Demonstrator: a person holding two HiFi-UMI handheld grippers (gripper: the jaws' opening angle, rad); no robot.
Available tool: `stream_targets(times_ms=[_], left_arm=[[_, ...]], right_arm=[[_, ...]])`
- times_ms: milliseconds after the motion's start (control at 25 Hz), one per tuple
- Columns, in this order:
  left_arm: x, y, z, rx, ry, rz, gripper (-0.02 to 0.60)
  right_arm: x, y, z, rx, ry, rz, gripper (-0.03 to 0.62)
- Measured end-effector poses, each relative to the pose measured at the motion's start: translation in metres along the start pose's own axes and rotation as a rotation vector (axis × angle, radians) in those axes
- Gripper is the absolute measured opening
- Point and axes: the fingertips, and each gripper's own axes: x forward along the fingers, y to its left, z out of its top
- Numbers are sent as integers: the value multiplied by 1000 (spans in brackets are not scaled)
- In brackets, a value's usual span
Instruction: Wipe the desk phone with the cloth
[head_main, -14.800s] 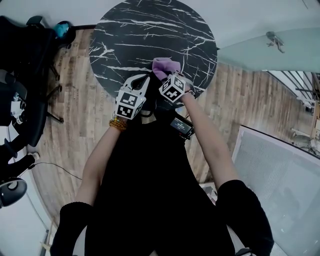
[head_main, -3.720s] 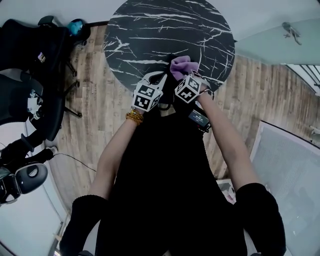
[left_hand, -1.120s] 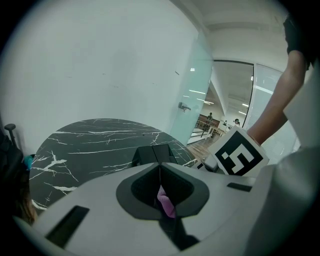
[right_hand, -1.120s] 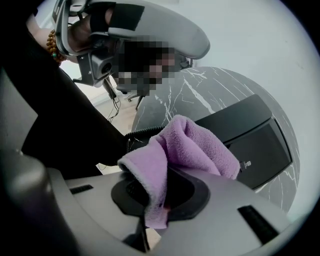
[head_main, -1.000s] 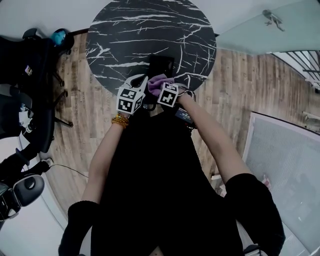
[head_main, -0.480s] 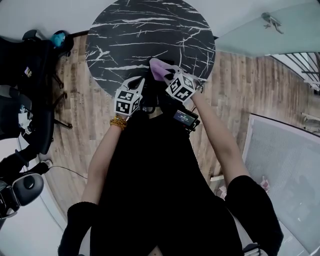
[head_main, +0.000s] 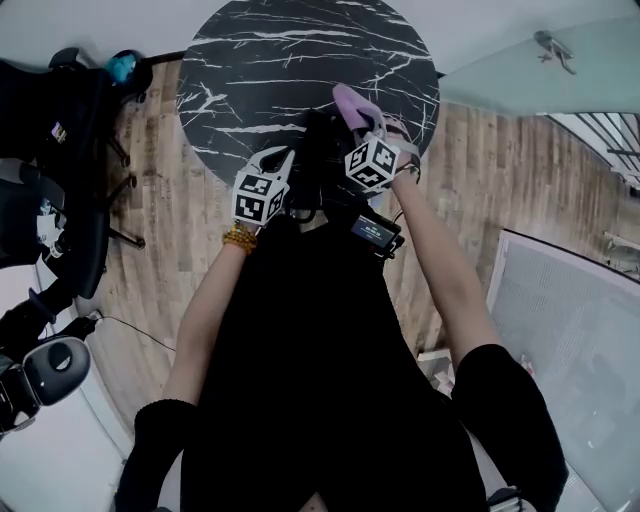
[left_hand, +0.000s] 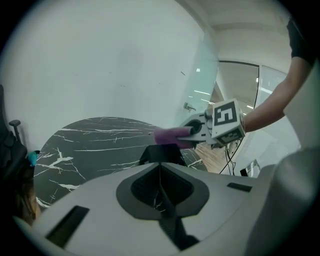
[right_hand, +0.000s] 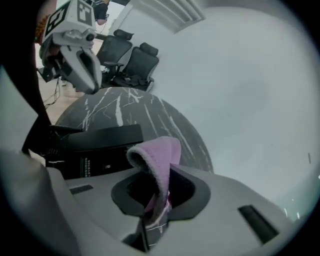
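Because the desk phone (head_main: 313, 150) sits close to the near edge of the round surface (head_main: 300, 60) and nothing holds it, a hard rub could push it off. The right tongs (head_main: 366, 128) pinch just one end of the purple cloth (head_main: 352, 103), so it might slip out too. The left tongs (head_main: 279, 158) are pressed together with nothing in them, just beside the phone. A moment ago the cloth was low over the phone. Now it is lifted farther out, by the phone's right side. The left tongs have hardly moved.
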Motion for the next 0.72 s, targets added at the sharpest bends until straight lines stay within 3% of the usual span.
stream_targets(times_ms=[120, 400, 720], left_arm=[[0, 0, 1, -4, -1, 0, 18], [6, -6, -4, 3, 14, -18, 18], [7, -11, -5, 16, 24, -31, 18]], right_arm=[[10, 36, -17, -9, 54, 109, 58], [13, 42, -18, 26, 77, 203, 57], [10, 54, -16, 42, 98, 248, 57]])
